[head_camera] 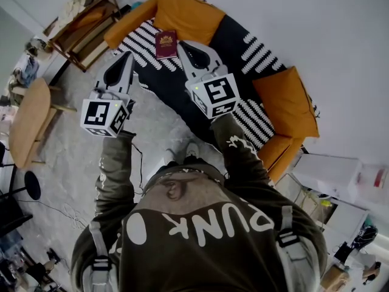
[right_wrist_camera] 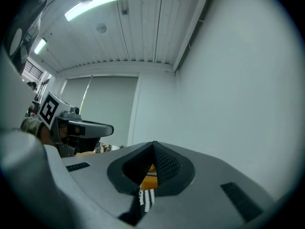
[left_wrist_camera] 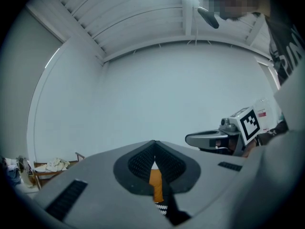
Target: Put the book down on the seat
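A dark red book (head_camera: pixel 165 44) lies flat on the striped seat of the sofa (head_camera: pixel 240 47), next to an orange cushion (head_camera: pixel 182 14). My right gripper (head_camera: pixel 182 45) is shut and empty, its tip just right of the book. Further left, my left gripper (head_camera: pixel 128 56) is also shut and empty, over the sofa's front edge. In the left gripper view the shut jaws (left_wrist_camera: pixel 154 143) point at a bare wall, with the right gripper (left_wrist_camera: pixel 224 137) beside them. The right gripper view shows its shut jaws (right_wrist_camera: pixel 153 144) and the left gripper (right_wrist_camera: pixel 76 128).
A wooden rack (head_camera: pixel 85 23) stands left of the sofa and a round wooden table (head_camera: pixel 27 123) is at the far left. White boxes (head_camera: pixel 340 181) sit past the sofa's right arm (head_camera: pixel 285 111). The person's feet (head_camera: pixel 176 157) are on the grey floor.
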Demonstrator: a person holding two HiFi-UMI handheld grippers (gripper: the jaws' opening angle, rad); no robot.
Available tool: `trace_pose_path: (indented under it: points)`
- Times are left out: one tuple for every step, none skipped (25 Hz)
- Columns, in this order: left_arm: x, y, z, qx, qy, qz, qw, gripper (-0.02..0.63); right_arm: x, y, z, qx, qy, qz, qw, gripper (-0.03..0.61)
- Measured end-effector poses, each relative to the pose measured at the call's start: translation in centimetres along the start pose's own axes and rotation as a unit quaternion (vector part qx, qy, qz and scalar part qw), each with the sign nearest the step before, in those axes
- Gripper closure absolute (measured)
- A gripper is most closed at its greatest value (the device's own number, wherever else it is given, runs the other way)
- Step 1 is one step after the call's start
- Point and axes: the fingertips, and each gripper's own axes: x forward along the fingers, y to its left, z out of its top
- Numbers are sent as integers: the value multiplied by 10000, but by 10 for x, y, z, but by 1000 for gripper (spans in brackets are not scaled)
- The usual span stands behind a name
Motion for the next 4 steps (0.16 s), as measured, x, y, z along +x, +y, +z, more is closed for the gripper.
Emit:
trace_pose_path:
  points:
    - [0, -1, 0, 3, 0, -2, 10000, 611, -1, 0, 1, -3, -3, 3, 10000, 570]
    - [-1, -2, 1, 8, -1, -3, 10000, 611, -3, 0, 1, -7, -8, 6, 10000, 569]
    - [-1, -3, 2, 13, -3, -4, 10000, 611, -3, 0, 2, -11, -14, 9, 10000, 569]
    - [-1, -4, 3, 18, -7, -5, 10000, 611, -4, 0, 3, -16, -21, 12, 10000, 569]
